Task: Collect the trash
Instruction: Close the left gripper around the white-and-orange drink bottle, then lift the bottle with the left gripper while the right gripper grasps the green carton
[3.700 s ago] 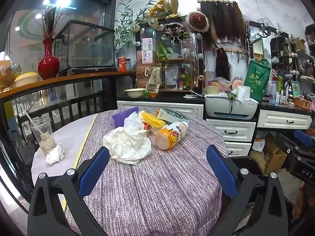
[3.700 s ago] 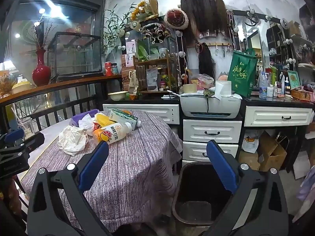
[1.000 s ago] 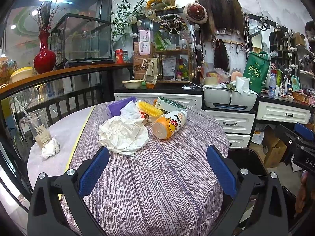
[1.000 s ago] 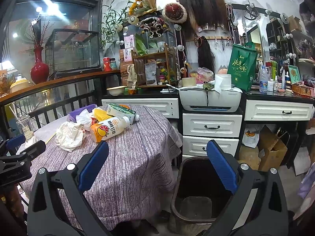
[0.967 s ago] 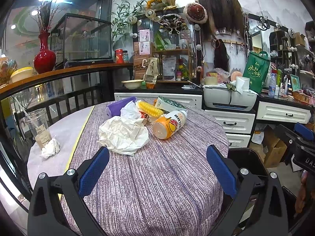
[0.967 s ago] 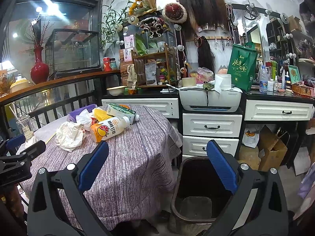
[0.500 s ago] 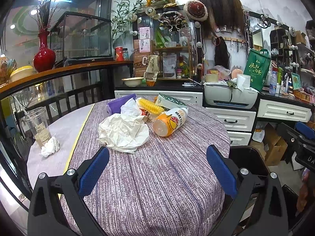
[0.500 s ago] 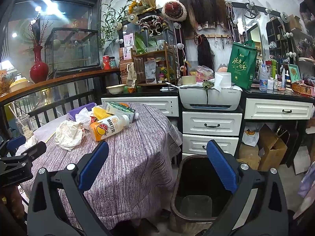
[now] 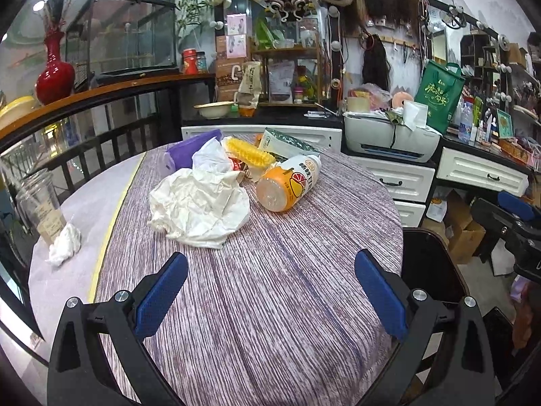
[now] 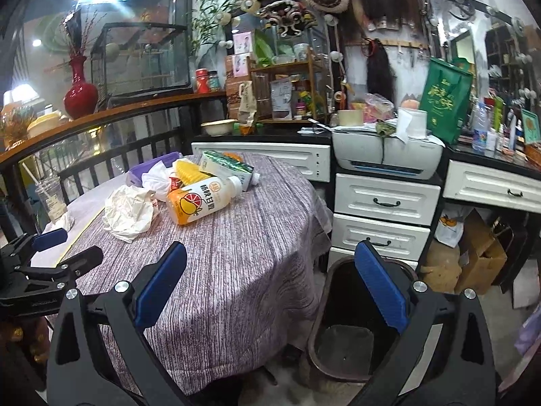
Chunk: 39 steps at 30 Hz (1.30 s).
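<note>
Trash sits heaped ahead of the wide-spread left gripper (image 9: 270, 291): crumpled white paper (image 9: 199, 201) touching a toppled orange juice bottle (image 9: 289, 182). The right gripper (image 10: 270, 291), jaws equally wide and empty, hangs above a dark bin (image 10: 341, 324).

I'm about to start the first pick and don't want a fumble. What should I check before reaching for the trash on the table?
1. Left gripper open and holding nothing: ok.
2. Right gripper open and holding nothing: ok.
3. Path from the left gripper to the crumpled white paper: ok, only bare tablecloth lies between.
4. Orange drink bottle steady: cannot tell; it lies on its side and may roll if nudged.
5. Black trash bin open and ready: ok; it stands on the floor beside the table, and its floor looks bare.
6. Other trash free to lift: not ok; the yellow item and green carton are piled together behind the bottle.
</note>
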Each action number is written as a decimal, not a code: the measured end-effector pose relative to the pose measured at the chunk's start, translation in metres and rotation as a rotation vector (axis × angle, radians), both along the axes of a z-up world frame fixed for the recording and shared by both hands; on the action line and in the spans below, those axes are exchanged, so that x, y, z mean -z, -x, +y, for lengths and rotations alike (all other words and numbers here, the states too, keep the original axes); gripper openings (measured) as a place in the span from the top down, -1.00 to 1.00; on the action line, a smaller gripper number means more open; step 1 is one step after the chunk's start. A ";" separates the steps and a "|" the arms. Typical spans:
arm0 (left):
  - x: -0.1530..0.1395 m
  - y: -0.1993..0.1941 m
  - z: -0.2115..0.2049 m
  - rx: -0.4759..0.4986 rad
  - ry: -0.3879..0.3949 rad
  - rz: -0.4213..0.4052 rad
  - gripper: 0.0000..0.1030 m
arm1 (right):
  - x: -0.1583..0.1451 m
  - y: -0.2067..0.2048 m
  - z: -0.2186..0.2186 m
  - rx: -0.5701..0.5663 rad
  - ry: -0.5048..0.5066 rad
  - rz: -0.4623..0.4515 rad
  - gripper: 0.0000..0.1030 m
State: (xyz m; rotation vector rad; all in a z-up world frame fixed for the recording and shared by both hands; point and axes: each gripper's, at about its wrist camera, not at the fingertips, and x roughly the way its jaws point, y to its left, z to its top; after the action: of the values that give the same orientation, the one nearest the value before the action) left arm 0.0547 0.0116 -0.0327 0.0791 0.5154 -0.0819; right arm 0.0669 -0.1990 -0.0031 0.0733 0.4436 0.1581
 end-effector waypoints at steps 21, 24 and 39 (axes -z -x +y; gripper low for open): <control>-0.002 -0.204 -0.060 0.295 -0.364 0.371 -0.62 | 0.026 -0.050 -0.010 -0.027 -0.082 0.176 -0.91; 0.006 -0.214 -0.060 0.306 -0.380 0.423 -0.47 | 0.028 -0.055 -0.011 -0.032 -0.087 0.192 -0.91; 0.024 -0.223 -0.060 0.313 -0.382 0.456 -0.18 | 0.025 -0.084 0.000 -0.078 -0.039 0.195 -0.91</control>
State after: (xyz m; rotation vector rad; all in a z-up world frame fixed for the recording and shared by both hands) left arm 0.2776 -0.0485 -0.0563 0.5241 0.9681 -0.3116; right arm 0.1508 -0.1988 -0.0277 0.1103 0.6380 0.2373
